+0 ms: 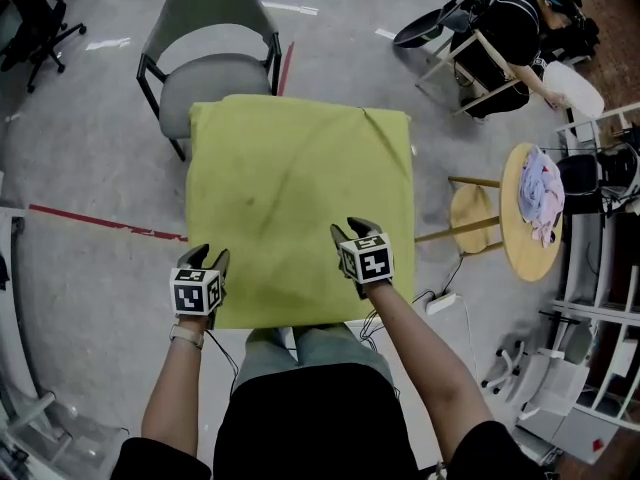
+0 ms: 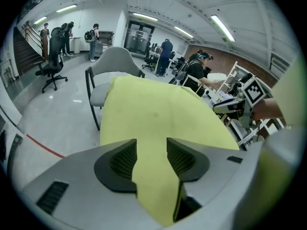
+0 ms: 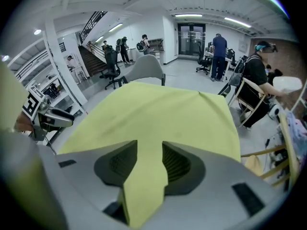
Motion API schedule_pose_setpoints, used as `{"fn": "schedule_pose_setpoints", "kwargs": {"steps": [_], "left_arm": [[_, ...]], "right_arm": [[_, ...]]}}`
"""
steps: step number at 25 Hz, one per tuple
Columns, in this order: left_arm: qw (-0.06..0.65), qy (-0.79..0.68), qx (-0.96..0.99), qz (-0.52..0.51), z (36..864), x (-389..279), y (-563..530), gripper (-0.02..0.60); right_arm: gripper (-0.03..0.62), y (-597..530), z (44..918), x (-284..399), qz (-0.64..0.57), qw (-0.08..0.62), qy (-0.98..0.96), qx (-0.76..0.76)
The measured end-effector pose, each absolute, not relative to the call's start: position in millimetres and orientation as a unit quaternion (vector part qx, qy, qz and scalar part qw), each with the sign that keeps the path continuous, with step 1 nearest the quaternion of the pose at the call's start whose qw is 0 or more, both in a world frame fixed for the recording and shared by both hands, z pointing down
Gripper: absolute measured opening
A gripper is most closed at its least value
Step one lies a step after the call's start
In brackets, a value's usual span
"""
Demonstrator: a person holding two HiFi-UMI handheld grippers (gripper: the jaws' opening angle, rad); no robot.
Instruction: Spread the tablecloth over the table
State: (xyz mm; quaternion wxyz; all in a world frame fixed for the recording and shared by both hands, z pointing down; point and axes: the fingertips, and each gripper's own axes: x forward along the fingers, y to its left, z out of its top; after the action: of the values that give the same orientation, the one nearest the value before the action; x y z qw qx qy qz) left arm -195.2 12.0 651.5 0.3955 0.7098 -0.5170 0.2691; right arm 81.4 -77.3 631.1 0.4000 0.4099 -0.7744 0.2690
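**Both claws clamped on near edge of tablecloth, cloth over worktop**

Yellow-green tablecloth [image 1: 300, 198] lies spread across the square worktop, which is fully hidden under it. The cloth looks mostly flat, with faint diagonal creases and a small pucker near the far right corner. The near edge hangs in front of the person's legs.

Left claw [image 1: 208, 258] is at the near left corner of the cloth and points down at a slant. In the left gripper view a strip of cloth fills the gap between its pads and touches both, so it is clenched on the tablecloth.

Right claw [image 1: 355, 233] is on the near right part and sits slightly further in over the cloth than the left. In the right gripper view a fold of cloth runs between its pads and touches both, so it is also grasping the tablecloth.

The claws are well apart, one on each side of the person's body.

Grey chair [image 1: 210, 53] stands at the far edge, just beside the cloth. Round wooden side table [image 1: 515, 243] stands to the right with a bundle of fabric [image 1: 540, 193] on it. Wooden stool [image 1: 470, 218] stands between that table and the covered worktop. Red floor line [image 1: 100, 223] runs on the left. People stand in the background of both gripper views.
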Motion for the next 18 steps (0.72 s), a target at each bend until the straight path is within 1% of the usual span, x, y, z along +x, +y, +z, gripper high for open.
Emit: {"fn": "schedule_pose_setpoints", "kwargs": {"steps": [4, 11, 18], "left_arm": [[0.387, -0.522, 0.706, 0.282, 653, -185, -19, 0.192], [0.38, -0.523, 0.703, 0.297, 670, -162, -78, 0.192], [0.357, -0.507, 0.71, 0.333, 691, -134, -129, 0.192]], "right_arm": [[0.155, -115, 631, 98, 0.263, 0.394, -0.776, 0.416], [0.16, -194, 646, 139, 0.245, 0.407, -0.769, 0.427], [0.16, -277, 653, 177, 0.221, 0.406, -0.764, 0.451]]}}
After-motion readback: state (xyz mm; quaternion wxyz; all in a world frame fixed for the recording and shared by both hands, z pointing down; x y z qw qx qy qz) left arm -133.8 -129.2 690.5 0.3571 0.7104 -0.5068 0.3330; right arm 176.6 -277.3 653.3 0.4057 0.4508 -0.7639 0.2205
